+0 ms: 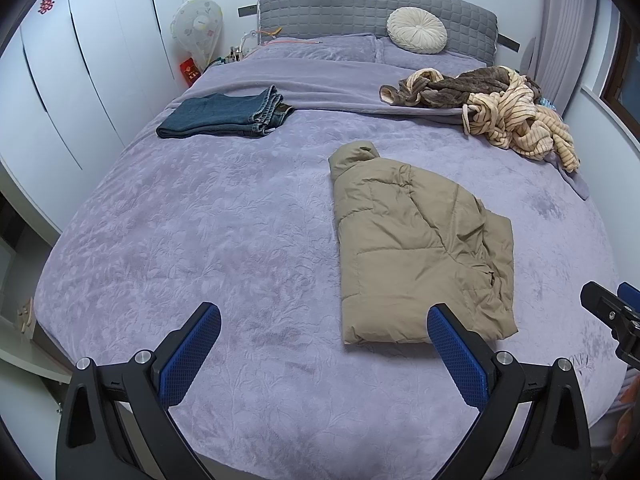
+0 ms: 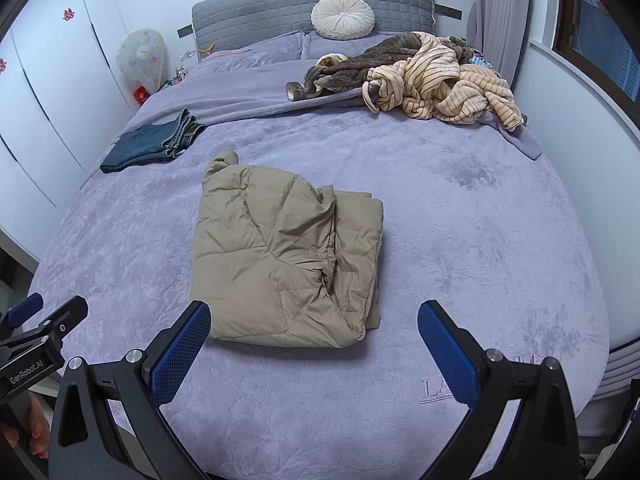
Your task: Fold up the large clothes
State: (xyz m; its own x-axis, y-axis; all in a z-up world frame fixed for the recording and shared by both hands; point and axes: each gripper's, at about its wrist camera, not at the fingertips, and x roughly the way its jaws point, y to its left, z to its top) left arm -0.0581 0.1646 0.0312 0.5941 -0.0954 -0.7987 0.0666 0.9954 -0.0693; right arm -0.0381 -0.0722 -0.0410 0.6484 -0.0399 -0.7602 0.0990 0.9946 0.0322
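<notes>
Purple plush fabric with a leafy embossed pattern covers the bed (image 1: 200, 220), which fills both views. Behind it stand a grey quilted headboard (image 1: 360, 4) and white wardrobe doors (image 1: 80, 72) on the left. A tan puffer jacket (image 1: 420, 248) lies folded into a rough rectangle on the near half of the bed, collar end pointing toward the headboard. Far right, near the pillows, a heap of brown and cream striped clothes (image 1: 508, 116) sits unfolded. Far left, a pair of folded jeans (image 1: 228, 116) lies flat, well apart from the jacket. A round cream cushion (image 1: 416, 30) leans on the headboard.

Both tongs hover above the near edge of the bed, holding nothing. The left gripper (image 1: 324, 332) has its blue pads spread wide, just left of the jacket's near hem. The right gripper (image 2: 314, 330) is likewise spread wide, with the jacket's near hem between its fingers.
</notes>
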